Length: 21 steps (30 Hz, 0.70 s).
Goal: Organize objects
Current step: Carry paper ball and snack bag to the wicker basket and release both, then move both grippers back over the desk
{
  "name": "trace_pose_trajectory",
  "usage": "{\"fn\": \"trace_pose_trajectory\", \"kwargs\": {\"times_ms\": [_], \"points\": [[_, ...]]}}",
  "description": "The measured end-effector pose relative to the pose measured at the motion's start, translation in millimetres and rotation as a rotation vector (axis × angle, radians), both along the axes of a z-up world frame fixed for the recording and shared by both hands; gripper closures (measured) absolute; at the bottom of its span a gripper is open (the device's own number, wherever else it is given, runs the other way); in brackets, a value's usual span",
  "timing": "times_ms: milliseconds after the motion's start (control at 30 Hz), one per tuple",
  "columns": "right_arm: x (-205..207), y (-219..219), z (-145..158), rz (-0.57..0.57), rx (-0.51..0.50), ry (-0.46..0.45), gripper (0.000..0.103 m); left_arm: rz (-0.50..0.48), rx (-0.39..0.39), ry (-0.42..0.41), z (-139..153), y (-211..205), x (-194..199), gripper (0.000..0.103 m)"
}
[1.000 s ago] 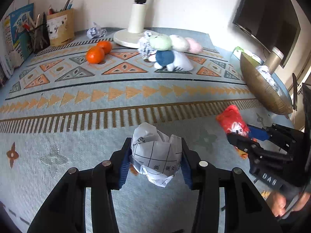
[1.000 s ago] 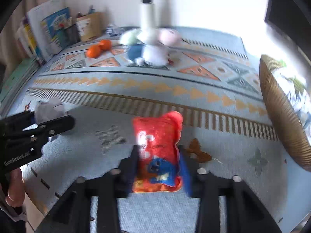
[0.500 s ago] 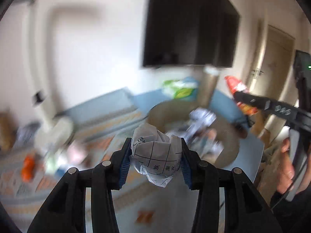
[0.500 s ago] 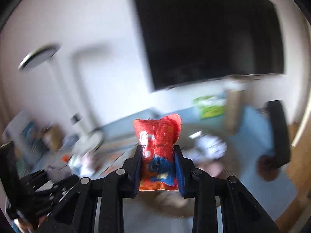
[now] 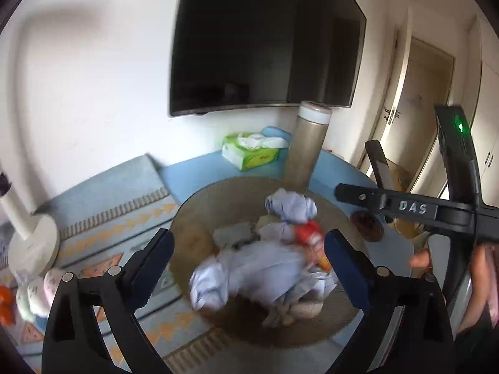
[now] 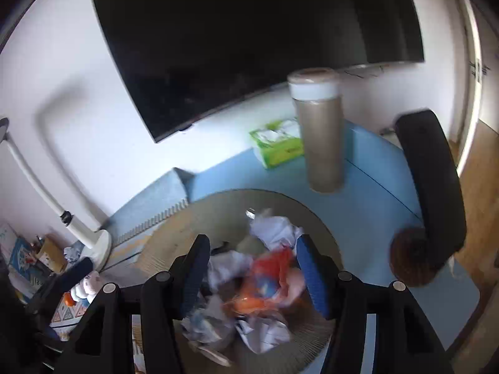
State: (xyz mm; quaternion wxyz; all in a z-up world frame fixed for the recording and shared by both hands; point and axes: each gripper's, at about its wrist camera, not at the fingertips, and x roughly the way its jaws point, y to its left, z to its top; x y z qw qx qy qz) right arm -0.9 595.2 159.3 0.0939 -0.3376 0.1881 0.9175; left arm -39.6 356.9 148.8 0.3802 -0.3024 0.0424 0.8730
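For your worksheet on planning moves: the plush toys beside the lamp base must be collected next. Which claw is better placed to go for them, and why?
Left, probably. The left claw is opening wide over the basket, nothing between its pads, and the plush toys lie on its side. The right claw, also opening, hangs on the basket's far side.

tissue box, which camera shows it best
The left wrist view: the green tissue box stands whole near the wall, a white tissue sticking out on top. In the right wrist view the tissue box is blurrier and the tall brown cylinder covers its right end.
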Motion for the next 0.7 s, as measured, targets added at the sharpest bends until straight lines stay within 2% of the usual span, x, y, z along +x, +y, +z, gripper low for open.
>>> {"fn": "trace_pose_trajectory", "kwargs": {"times_ms": [133,200,333,433,533,600,700], "points": [[16.6,-7.2,-4.8,0.029,-0.035,0.018,0.046,0.089,0.044,-0.009,0.6,-58.3,12.2,0.006],[22.3,-26.2,1.9,0.072,-0.023,0.041,0.046,0.172,0.051,0.005,2.7,-98.5,22.6,0.006],[32.2,-85.4,28.0,0.222,0.017,0.116,0.045,0.352,0.071,0.008,4.3,-180.5,40.3,0.005],[43.3,-143.7,38.9,0.367,0.043,0.182,0.035,0.500,0.088,0.006,-2.7,-236.7,52.7,0.001],[48.7,-208.4,18.1,0.510,0.085,0.179,0.012,0.622,0.040,-0.016,-31.3,-275.9,50.0,0.001],[48.2,-247.4,-12.9,0.567,0.133,0.143,0.011,0.707,-0.006,-0.047,-59.9,-295.8,42.1,0.001],[39.7,-288.5,-60.6,0.623,0.204,0.092,0.011,0.755,0.024,-0.114,-91.9,-318.3,33.3,0.001]]}}
